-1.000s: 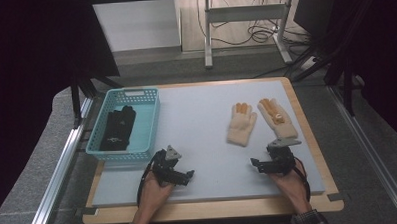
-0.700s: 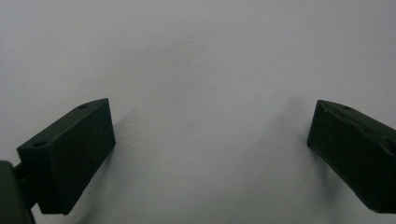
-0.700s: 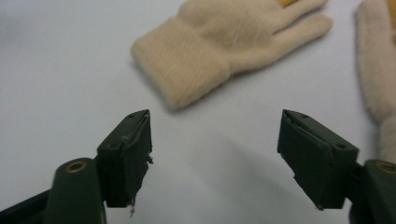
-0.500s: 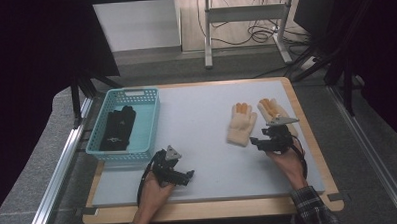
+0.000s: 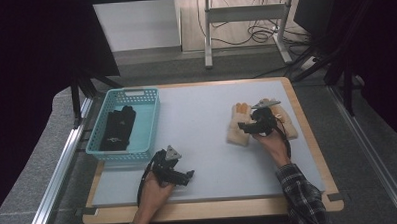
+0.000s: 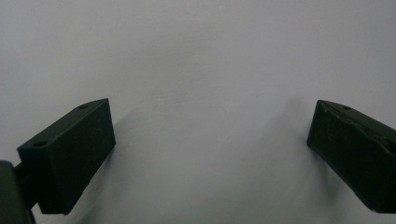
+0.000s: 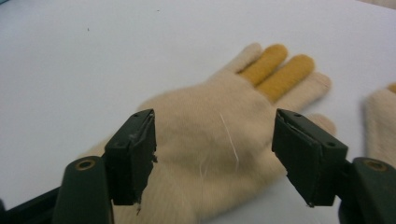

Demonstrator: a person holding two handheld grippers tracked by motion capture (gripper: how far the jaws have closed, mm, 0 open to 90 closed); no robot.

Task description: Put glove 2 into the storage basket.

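- Reaching over the cream glove [image 7: 210, 154], the right gripper [image 5: 251, 127] holds its jaws wide, one on each side of the glove's palm; nothing is gripped yet.
- That glove lies flat on the grey mat [image 5: 197, 127], right of centre, its two orange fingers pointing away from the person. A second cream glove [image 5: 286, 123] lies just beside it on the right, partly under the hand.
- The left gripper [image 5: 181, 176] rests low near the front edge of the mat, jaws spread wide over bare surface and holding nothing.
- A teal basket [image 5: 151, 118] stands at the left of the table, well apart from both gloves, with black gloves [image 5: 118, 127] inside.
- Risk, as I judge it: the knit is soft and flat, so jaws closing too high would slide over the fabric and pinch nothing.
- Closing too far toward the cuff could lift a loose fold only, and the glove might drop on the way to the basket.
- The neighbouring glove sits close; a sideways drift of the hand could drag or catch it as well.
- Compared with half a second ago, the right gripper has moved forward and left, from the right-hand glove's near end to above the left-hand one. The left gripper has not shifted.
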